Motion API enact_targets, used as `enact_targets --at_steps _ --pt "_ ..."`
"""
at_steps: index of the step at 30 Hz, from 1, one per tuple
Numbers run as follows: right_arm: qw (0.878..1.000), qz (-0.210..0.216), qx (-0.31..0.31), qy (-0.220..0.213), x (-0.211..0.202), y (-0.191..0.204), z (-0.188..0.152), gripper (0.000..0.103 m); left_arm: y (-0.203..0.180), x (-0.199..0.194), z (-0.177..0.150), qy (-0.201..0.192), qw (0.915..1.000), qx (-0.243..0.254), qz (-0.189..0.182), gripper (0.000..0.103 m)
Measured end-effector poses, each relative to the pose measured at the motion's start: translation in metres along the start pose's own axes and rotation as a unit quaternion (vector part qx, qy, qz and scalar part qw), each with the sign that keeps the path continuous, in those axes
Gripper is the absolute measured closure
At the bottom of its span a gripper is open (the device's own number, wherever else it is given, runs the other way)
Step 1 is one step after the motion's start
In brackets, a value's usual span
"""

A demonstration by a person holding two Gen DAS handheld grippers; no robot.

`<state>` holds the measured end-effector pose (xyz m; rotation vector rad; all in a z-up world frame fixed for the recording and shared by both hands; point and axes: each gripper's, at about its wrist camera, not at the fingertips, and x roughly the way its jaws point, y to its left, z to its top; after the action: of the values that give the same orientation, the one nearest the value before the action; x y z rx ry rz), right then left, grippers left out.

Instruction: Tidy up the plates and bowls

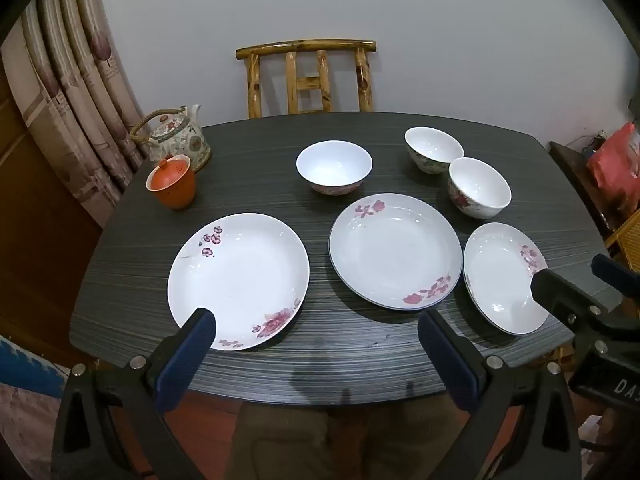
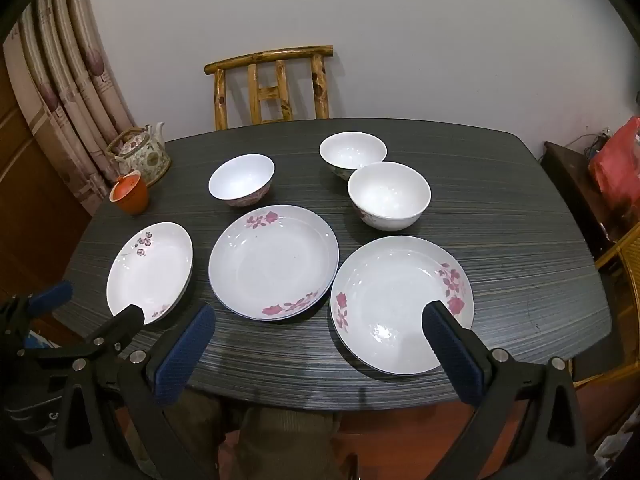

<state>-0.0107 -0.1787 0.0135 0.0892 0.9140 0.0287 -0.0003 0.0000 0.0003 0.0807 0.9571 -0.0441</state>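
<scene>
In the left wrist view, at the far left of the dark table (image 1: pixel 280 360), whose top had a fine grey striped grain and rounded corners, stood a round ceramic teapot (image 1: pixel 180 140) with a painted pattern and a woven handle, its spout toward the wall. Just in front of it was a glossy orange cup (image 1: pixel 172 186) with a lid and a small knob.

Lower left lay the left plate (image 1: pixel 240 280), a shallow round white porcelain dish with purple and pink flowers on the rim. In the upper middle stood the left bowl (image 1: pixel 334 168), smooth and white inside, opening upward. Below it lay the middle plate (image 1: pixel 394 250), round, with pink flowers and a thin blue edge. At the upper right two more bowls, the far bowl (image 1: pixel 434 148) and the near bowl (image 1: pixel 478 188), stood upright and almost touching. At the lower right lay the right plate (image 1: pixel 500 276). All plates lay flat and apart from each other.

The left gripper (image 1: pixel 316 344) hung over the near table edge with its blue ribbed pads wide apart and nothing between them. In the right wrist view the right gripper (image 2: pixel 320 340) was the same, spread wide and empty, one finger over the right plate. Behind the table stood a bamboo chair (image 1: pixel 306 76)
</scene>
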Motion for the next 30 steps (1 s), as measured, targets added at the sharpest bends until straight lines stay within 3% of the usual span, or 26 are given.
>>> enact_targets --at_steps 30 --pt "1.0 0.0 -0.005 0.007 0.0027 0.0023 -0.0018 0.001 0.0056 0.0048 -0.0008 0.023 0.9997 -0.004 0.001 0.0"
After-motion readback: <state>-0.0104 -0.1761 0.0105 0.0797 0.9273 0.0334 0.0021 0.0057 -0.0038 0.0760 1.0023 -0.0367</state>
